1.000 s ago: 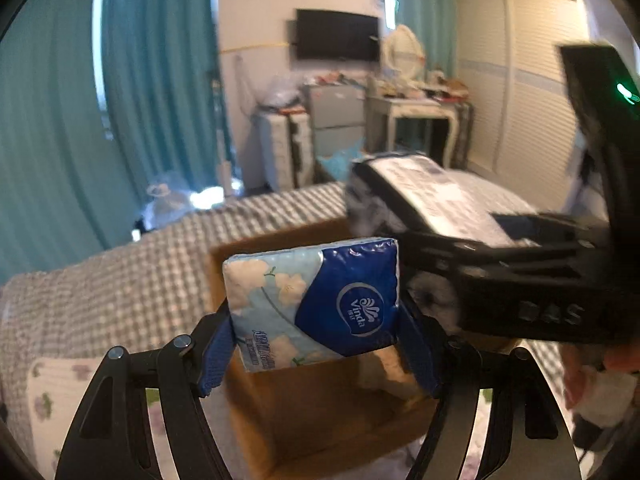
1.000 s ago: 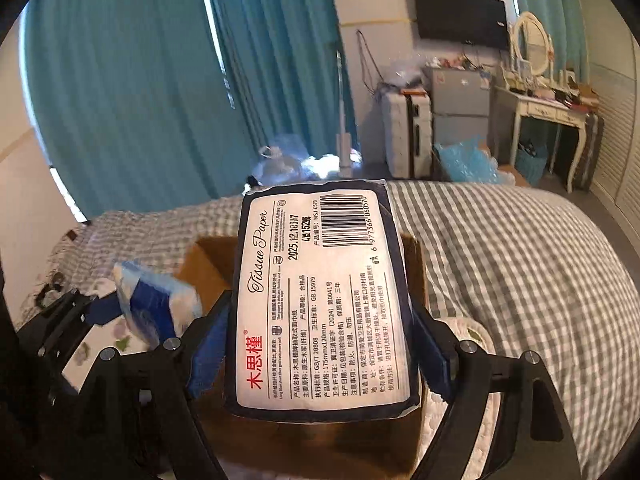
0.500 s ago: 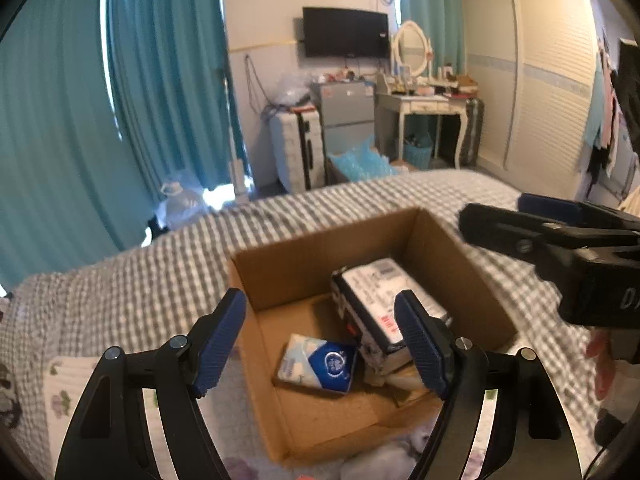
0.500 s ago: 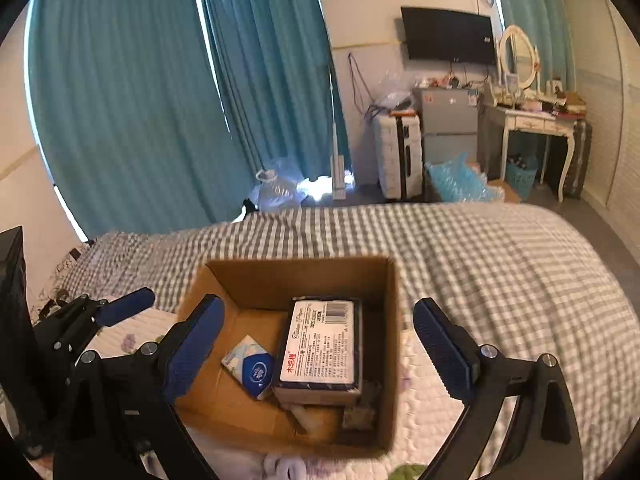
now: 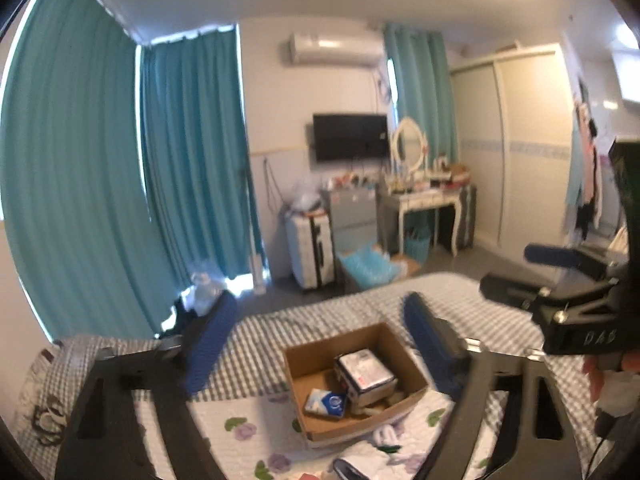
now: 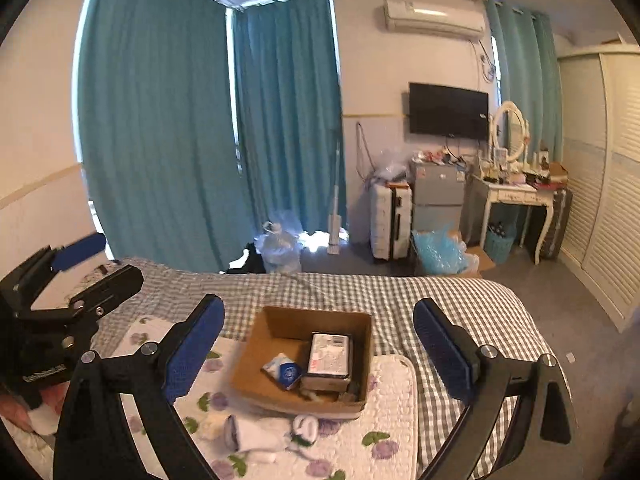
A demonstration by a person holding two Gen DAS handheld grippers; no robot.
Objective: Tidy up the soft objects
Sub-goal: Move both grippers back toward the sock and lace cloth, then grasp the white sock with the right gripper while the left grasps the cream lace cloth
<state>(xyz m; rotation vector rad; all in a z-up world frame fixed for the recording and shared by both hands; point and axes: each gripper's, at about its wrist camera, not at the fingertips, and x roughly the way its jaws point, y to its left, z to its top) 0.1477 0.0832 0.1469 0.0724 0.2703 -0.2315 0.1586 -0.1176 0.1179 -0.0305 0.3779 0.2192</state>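
Two tissue packs now lie inside the cardboard box [image 6: 304, 360], where a second ago each was clamped between blue pads above it; both tools have since pulled back and up, so the box looks smaller and the ceiling and air conditioner [image 6: 434, 20] come into view. On the left, the left hand-held gripper [image 5: 320, 346] is empty with its jaws spread wide, its blue pads [image 5: 208, 344] ribbed and rubbery on black angular arms. Inside the open-topped, plain brown box, the small tissue pack [image 6: 283, 371] sits in glossy blue-and-white plastic with a round logo, tilted against the box floor; just to its right and touching it is the large tissue pack [image 6: 329, 356], a blocky rectangle with a dark wrapper and a white printed label facing up. The box rests on a quilted white pad [image 6: 384, 432] printed with purple flowers and green leaves, laid over the grey-checked bed [image 6: 460, 304]. White crumpled socks [image 6: 260, 436] lie on the pad just in front of the box. On the right, the right hand-held gripper [image 6: 320, 350] is likewise wide and empty.
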